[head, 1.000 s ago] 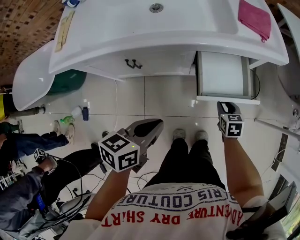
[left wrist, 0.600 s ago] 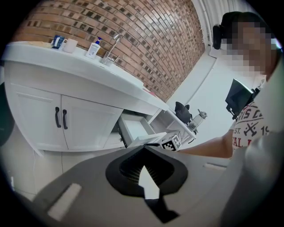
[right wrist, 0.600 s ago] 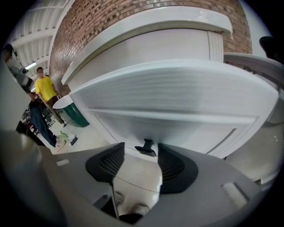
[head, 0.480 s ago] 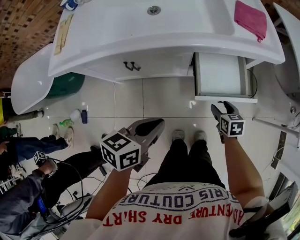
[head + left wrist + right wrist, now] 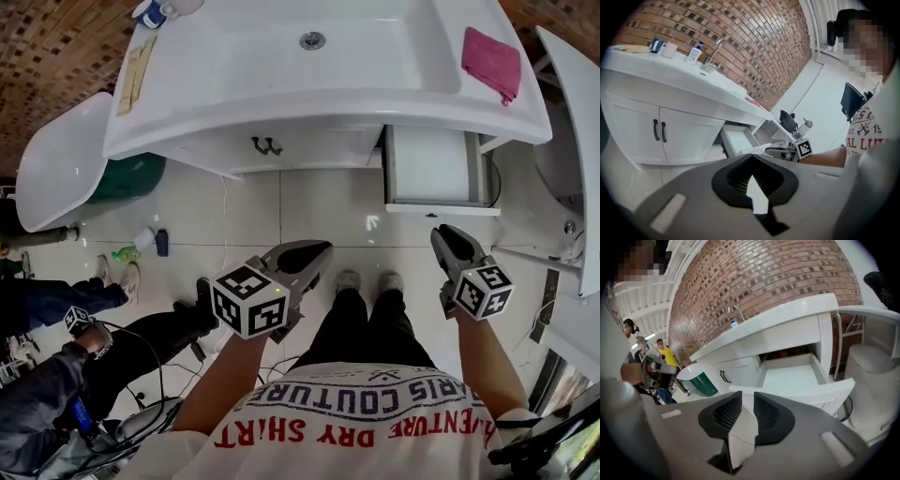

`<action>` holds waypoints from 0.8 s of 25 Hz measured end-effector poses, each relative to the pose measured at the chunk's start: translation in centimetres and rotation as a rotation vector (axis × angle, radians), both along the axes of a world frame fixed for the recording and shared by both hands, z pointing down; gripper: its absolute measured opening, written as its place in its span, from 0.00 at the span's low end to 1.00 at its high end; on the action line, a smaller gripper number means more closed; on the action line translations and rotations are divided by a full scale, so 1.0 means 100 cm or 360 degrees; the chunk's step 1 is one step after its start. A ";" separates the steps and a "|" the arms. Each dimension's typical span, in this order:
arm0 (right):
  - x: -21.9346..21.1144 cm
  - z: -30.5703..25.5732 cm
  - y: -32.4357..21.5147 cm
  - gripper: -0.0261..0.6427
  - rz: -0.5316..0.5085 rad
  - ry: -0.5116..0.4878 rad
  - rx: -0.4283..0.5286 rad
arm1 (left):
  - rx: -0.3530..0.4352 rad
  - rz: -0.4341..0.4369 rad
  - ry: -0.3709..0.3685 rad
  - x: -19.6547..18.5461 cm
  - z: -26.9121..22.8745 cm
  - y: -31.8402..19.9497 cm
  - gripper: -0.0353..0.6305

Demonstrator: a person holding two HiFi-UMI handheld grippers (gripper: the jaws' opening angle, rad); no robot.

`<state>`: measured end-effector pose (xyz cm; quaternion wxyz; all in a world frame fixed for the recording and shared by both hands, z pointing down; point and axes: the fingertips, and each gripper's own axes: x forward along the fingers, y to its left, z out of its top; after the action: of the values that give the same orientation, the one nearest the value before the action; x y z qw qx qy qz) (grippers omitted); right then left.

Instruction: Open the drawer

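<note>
The white drawer (image 5: 433, 169) under the vanity's right side stands pulled out, its inside bare (image 5: 792, 376). My right gripper (image 5: 447, 240) hangs in front of the drawer front (image 5: 797, 392) and apart from it. Its jaws (image 5: 747, 397) have just been closing; a narrow gap is left and nothing is between them. My left gripper (image 5: 314, 251) is held lower left, over the floor, its tips (image 5: 751, 157) together and empty. From the left gripper view I see the drawer (image 5: 738, 140) and the right gripper (image 5: 785, 152) beside it.
Cabinet doors with two dark handles (image 5: 266, 145) sit left of the drawer. A pink cloth (image 5: 491, 58) lies on the vanity top. A green bin (image 5: 131, 173), small bottles (image 5: 150, 242) and a crouching person (image 5: 47, 375) are at left. A white fixture (image 5: 562, 159) stands right.
The right gripper has come away from the drawer front, back toward the body and upward. Its jaws spread, then narrowed. The left gripper has stayed put. The drawer remains open.
</note>
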<state>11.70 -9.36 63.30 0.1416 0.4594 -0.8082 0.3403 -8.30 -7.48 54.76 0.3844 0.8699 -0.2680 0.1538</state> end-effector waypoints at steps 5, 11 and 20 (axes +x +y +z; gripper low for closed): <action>-0.023 -0.097 0.005 0.07 -0.0083 -0.0101 0.0198 | 0.0052 0.0054 0.0013 0.006 -0.035 -0.001 0.03; -0.051 -0.215 0.008 0.06 -0.0196 -0.0228 0.0467 | 0.0298 0.0093 0.0075 0.018 -0.122 -0.005 0.03; -0.068 -0.352 0.052 0.05 -0.0393 -0.0298 0.0665 | 0.0641 0.0161 0.0122 0.040 -0.251 0.030 0.03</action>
<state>4.88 -4.12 28.14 0.0086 0.3431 -0.9204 0.1871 -4.29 -4.44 29.69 0.2043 0.9468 -0.2344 0.0832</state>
